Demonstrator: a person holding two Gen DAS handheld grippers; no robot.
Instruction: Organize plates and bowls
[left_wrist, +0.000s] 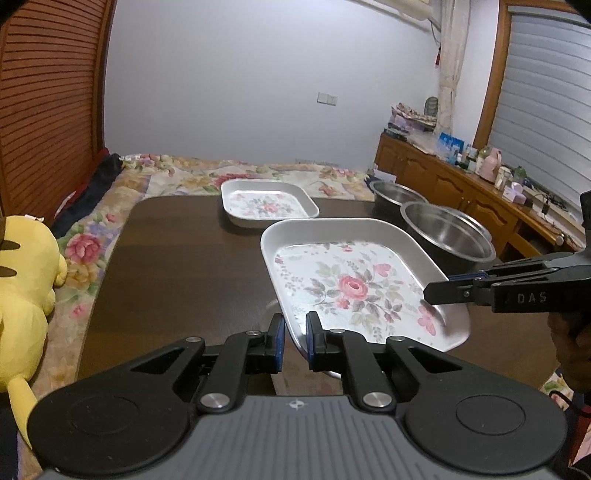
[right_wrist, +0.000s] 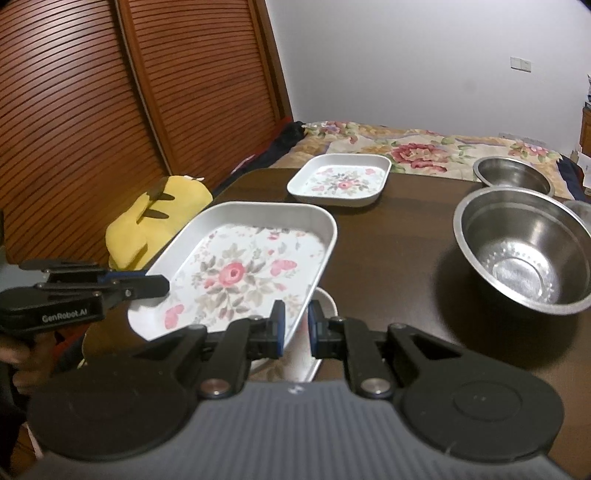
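A square white plate with a rose print (left_wrist: 354, 288) (right_wrist: 236, 273) hangs tilted above the dark table (left_wrist: 177, 258). My left gripper (left_wrist: 295, 325) is shut on its near-left rim, and the right wrist view shows it from the side (right_wrist: 159, 282). My right gripper (right_wrist: 295, 314) is shut on the opposite rim, entering the left wrist view from the right (left_wrist: 439, 288). Part of another plate (right_wrist: 295, 369) lies directly below the held one. A matching plate (left_wrist: 267, 205) (right_wrist: 341, 181) sits at the table's far side. Two steel bowls (right_wrist: 524, 258) (right_wrist: 513, 177) stand on the right.
A yellow plush toy (left_wrist: 22, 295) (right_wrist: 159, 218) lies off the table's left edge on a floral bed cover (left_wrist: 184, 173). A wooden cabinet (left_wrist: 461, 184) with small items runs along the right wall. A louvred wooden door (right_wrist: 92, 110) is on the left.
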